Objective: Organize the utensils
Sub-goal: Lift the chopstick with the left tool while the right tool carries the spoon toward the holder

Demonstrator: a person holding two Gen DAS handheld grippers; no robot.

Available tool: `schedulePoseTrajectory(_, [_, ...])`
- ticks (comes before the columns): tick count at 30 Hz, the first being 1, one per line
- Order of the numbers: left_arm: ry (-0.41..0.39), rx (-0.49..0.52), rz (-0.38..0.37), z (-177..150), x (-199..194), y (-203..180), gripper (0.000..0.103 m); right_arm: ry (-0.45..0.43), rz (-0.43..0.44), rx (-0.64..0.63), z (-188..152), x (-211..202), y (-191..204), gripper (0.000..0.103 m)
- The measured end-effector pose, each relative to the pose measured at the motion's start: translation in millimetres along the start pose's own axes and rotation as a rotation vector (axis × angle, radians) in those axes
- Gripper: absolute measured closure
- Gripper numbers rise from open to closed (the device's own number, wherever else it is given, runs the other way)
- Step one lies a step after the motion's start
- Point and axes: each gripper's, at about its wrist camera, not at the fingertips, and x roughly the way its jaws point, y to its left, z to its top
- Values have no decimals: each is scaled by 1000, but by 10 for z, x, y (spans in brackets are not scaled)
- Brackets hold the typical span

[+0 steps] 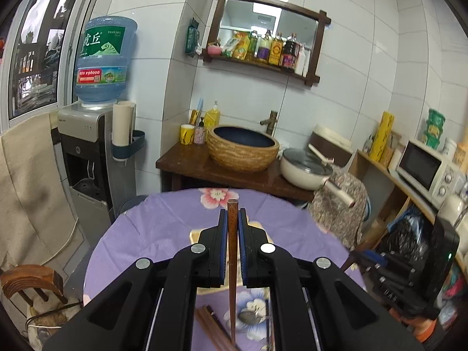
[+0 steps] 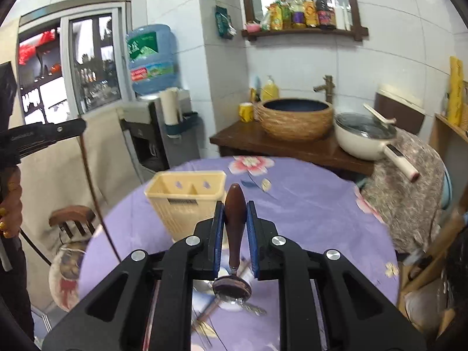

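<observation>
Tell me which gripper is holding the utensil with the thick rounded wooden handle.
The right gripper: it is shut on the spoon, whose bulbous dark handle ends in a metal bowl. The left gripper clamps a thin straight chopstick instead.

Bare tablecloth point(image 2: 307, 204) right of caddy point(image 2: 187, 201) (compartments open)

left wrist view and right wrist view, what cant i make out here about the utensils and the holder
- Left wrist view: the hand-held gripper hides most of the cream utensil holder; its compartments cannot be seen.
- Left wrist view: the held chopstick has its lower tip cut off near the bottom edge.
- Right wrist view: the loose utensils under the held spoon are blurred; their count is unclear.
</observation>
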Motion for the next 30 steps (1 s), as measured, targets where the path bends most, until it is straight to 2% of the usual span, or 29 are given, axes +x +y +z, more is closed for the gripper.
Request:
schedulePoseTrajectory(4, [-91, -29, 34, 439, -12, -9, 96, -46, 63, 40, 466, 160, 196, 87])
schedulePoseTrajectory(8, [-162, -61, 75, 782, 111, -2, 96, -125, 21, -12, 846, 380, 478, 87])
schedulePoseTrajectory(12, [-195, -65, 135, 861, 373, 2, 96, -135, -3, -24, 933, 740, 637, 87])
schedulePoseTrajectory(14, [-200, -65, 154, 799, 523, 21, 96, -137, -24, -32, 911, 911, 676, 87])
schedulePoseTrajectory(20, [-130, -70, 176, 399, 933, 137, 96, -39, -47, -13, 532, 1450, 650, 87])
schedulePoseTrajectory(30, [11, -67, 179, -148, 1383, 310, 96, 54, -50, 0, 84, 1742, 537, 87])
